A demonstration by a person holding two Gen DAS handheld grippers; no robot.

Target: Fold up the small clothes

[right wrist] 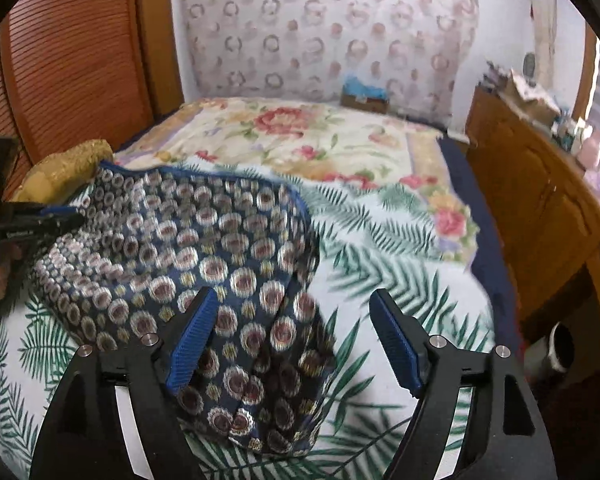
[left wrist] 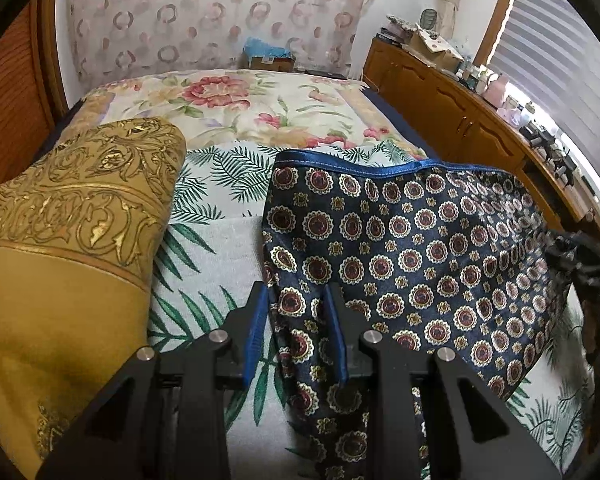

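A small navy garment (left wrist: 400,248) with red and white medallions and a blue trimmed edge lies on the palm-leaf bedspread (left wrist: 208,248). My left gripper (left wrist: 296,300) is shut on the garment's near left edge, with cloth bunched between the blue pads. In the right wrist view the same garment (right wrist: 204,248) spreads left of centre. My right gripper (right wrist: 294,308) is open above its near right corner, with its left pad over the cloth and its right pad over the bedspread (right wrist: 400,240). The left gripper (right wrist: 64,216) shows at the far left of that view.
A mustard gold-patterned cushion (left wrist: 72,240) lies at the left of the bed. A floral blanket (left wrist: 260,108) covers the far half. A wooden sideboard (left wrist: 480,120) with clutter runs along the right under a window. A mug (right wrist: 556,348) stands on the floor at the right.
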